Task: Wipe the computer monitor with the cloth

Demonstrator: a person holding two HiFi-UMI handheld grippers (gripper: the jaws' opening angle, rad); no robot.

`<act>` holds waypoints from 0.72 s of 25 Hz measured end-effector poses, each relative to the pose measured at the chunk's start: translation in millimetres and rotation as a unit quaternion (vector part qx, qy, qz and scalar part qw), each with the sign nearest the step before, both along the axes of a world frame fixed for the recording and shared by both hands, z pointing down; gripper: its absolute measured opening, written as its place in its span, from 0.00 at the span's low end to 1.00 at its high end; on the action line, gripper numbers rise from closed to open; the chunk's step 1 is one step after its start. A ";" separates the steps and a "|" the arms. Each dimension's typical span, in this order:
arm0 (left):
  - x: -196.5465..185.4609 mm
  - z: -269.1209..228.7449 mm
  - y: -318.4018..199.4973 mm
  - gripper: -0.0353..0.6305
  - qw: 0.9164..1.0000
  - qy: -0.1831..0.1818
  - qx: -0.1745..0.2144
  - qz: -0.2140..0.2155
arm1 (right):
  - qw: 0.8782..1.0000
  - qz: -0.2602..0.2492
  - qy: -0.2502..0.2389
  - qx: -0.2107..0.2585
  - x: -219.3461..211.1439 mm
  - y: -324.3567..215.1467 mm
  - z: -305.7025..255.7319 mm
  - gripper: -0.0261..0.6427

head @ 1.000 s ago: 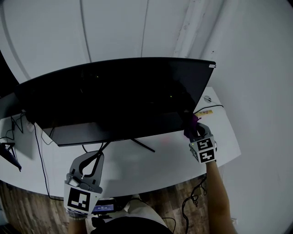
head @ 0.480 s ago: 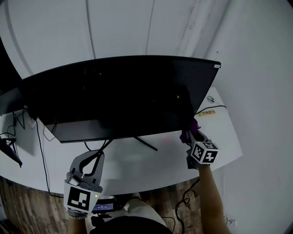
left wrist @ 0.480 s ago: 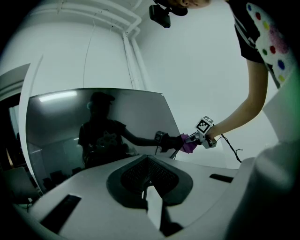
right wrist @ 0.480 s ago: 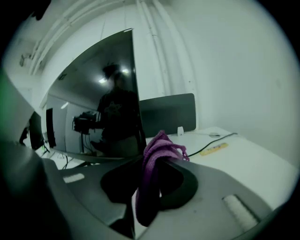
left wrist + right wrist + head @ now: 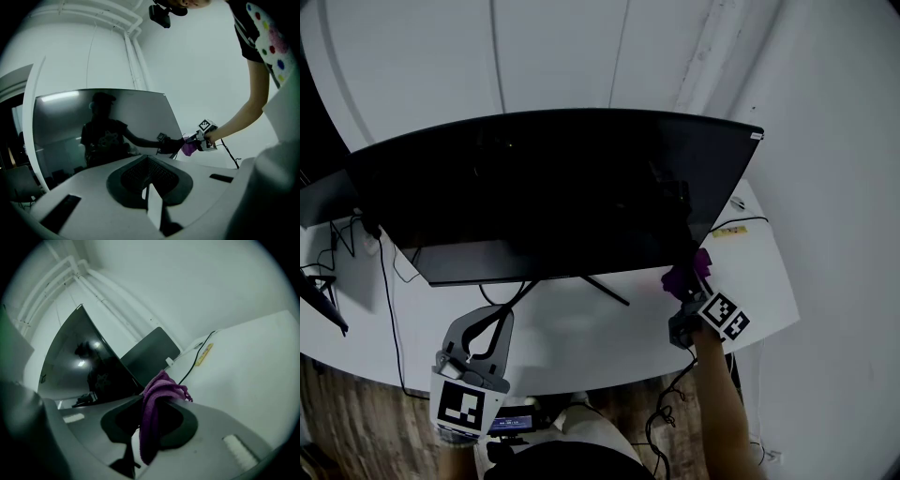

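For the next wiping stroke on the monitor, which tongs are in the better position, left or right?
Right. The right tongs grip the purple cloth at the monitor's lower right corner. The left tongs are shut on nothing, low over the desk's front edge.

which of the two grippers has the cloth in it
The right gripper, at the monitor's lower right corner: a purple cloth is pinched between its jaws. The left gripper is shut with nothing in it.

Office (monitor [image 5: 553, 187], white desk [image 5: 581, 342])
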State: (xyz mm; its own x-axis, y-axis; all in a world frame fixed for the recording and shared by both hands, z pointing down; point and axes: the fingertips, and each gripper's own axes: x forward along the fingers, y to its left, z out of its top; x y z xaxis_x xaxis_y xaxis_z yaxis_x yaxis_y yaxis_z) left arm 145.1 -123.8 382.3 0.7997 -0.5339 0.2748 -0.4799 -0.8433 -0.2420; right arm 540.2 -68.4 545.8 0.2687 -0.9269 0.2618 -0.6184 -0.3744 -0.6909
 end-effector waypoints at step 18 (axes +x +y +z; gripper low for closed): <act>-49.6 -2.3 -9.1 0.06 1.000 0.008 -0.001 -0.030 | 0.998 -0.060 -0.014 -0.008 -87.6 -30.5 9.7 0.16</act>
State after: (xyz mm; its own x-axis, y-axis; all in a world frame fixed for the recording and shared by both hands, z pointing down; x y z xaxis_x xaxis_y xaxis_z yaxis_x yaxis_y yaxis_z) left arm 95.5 -132.9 380.0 0.7701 -0.5813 0.2627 -0.5342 -0.8128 -0.2324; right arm 452.6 -98.9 555.5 0.1477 -0.9476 0.2831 -0.6395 -0.3099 -0.7036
